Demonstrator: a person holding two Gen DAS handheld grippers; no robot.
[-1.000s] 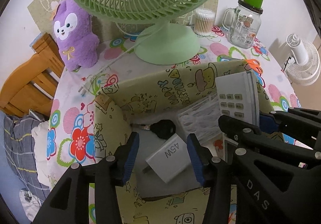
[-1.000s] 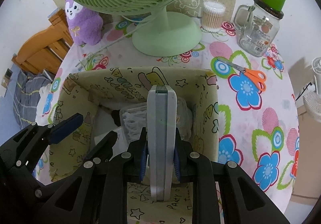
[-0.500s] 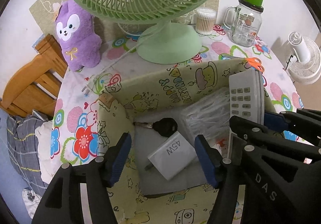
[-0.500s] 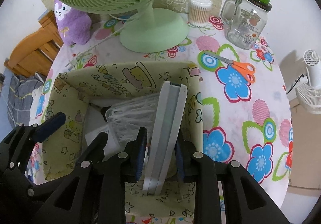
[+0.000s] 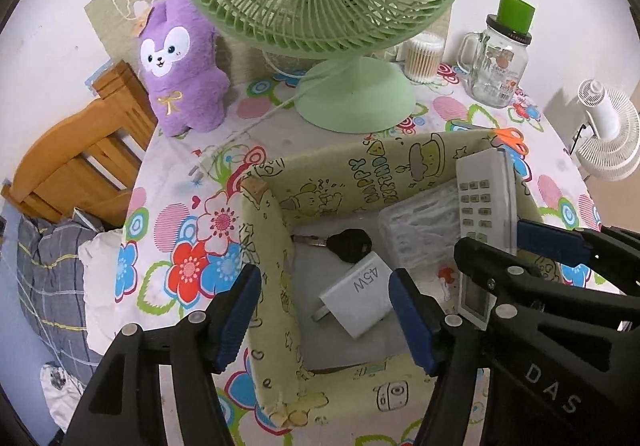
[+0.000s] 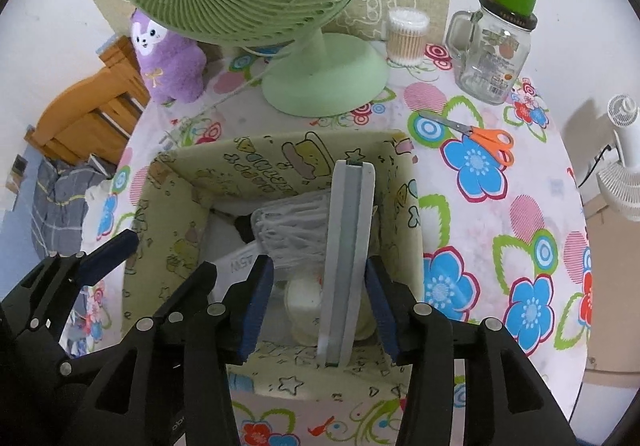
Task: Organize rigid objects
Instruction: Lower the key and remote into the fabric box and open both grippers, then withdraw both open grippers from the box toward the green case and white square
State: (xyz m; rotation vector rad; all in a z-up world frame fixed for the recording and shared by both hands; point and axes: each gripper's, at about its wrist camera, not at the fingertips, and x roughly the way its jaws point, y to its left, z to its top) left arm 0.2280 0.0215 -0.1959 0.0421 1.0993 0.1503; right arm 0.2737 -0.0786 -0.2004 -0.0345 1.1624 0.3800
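A round worktop under a cloth of bright printed flowers stands against a white wall, with a wooden chair at its far left edge. In the middle sits an open fabric box, pale yellow with cartoon prints and the words "HAPPY BIRTHDAY" on its inner back wall.

The left tool hangs over the box's near left corner with its blue-padded jaws spread wide and nothing between them; one pad is outside the left wall, the other above the box floor. The right tool is also parted: its pads stand clear on either side of a grey-white remote control, which stands on edge inside the box, leaning at the right wall. Whether a pad brushes the remote cannot be told. In the left wrist view the remote shows rows of small buttons and a display at its lower end.

On the box floor lie a white charger block marked "45W", a black car key and a clear ribbed plastic case.

Behind the box stands a pale green desk fan on a round base. A fluffy purple plush toy sits at the left. A tub of cotton swabs and a glass mug jar with a green top stand at the right, and orange-handled scissors lie flat beside the box. The right tool's arm reads "DAS".
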